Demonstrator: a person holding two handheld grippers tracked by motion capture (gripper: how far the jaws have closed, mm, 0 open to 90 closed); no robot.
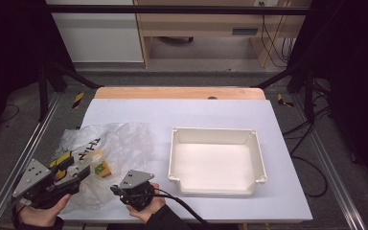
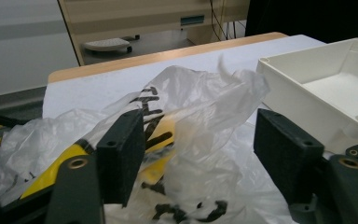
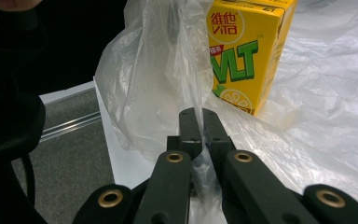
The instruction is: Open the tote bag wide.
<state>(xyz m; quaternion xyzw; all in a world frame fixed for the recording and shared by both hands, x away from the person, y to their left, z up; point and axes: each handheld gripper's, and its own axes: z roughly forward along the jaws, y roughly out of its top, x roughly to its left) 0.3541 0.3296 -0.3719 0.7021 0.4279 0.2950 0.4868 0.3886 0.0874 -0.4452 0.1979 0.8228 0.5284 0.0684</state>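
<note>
- The surface (image 1: 287, 191) carried an empty white tray (image 1: 261, 163) at right and a crumpled plastic bag (image 1: 120, 139) at front left.
- A yellow drink carton (image 3: 244, 56) stood inside the bag.
- The right gripper (image 3: 199, 122) had its fingers clamped on a fold of bag film.
- The left gripper (image 2: 198, 161) fingers stood apart around loose film, not pressing.
- Step judged: opening the bag. Next, the left fingers needed to close on the opposite fold.

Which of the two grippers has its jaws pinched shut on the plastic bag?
The right gripper: its jaws clamp a fold of the plastic bag. The left gripper has its jaws standing apart around the film.
</note>
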